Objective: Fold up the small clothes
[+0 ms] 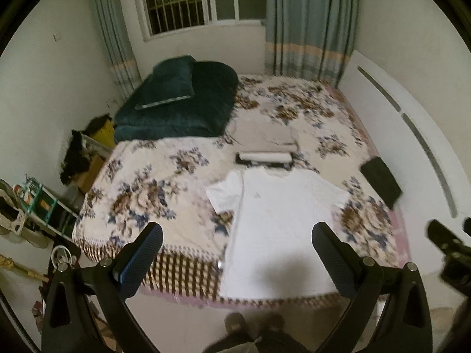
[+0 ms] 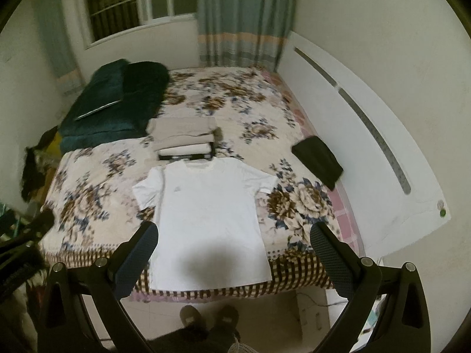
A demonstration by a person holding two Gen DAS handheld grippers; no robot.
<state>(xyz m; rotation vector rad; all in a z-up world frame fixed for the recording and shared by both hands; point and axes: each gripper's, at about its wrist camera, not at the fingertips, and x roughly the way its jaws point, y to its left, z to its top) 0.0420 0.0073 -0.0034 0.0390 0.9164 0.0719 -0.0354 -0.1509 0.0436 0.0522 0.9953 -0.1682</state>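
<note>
Shirt-wise, we've got a white tee point(image 2: 206, 214) spread flat on the floral bedspread point(image 2: 88, 194) near the foot edge, collar pointing away from us, both short sleeves out, hem right at the checked border. Small faint logo on the chest, too blurry to read. Our left gripper point(image 1: 237, 248) and right gripper point(image 2: 234, 247) both hang above the hem, fingers wide apart, holding nothing. Behind the collar sits a stack of folded clothes point(image 2: 184, 139); we can't count the pieces. Our shadow covers part of the hem.

Blk hand-held gripper point(image 1: 235, 260), prob. textured pads point(image 1: 141, 264)
</note>
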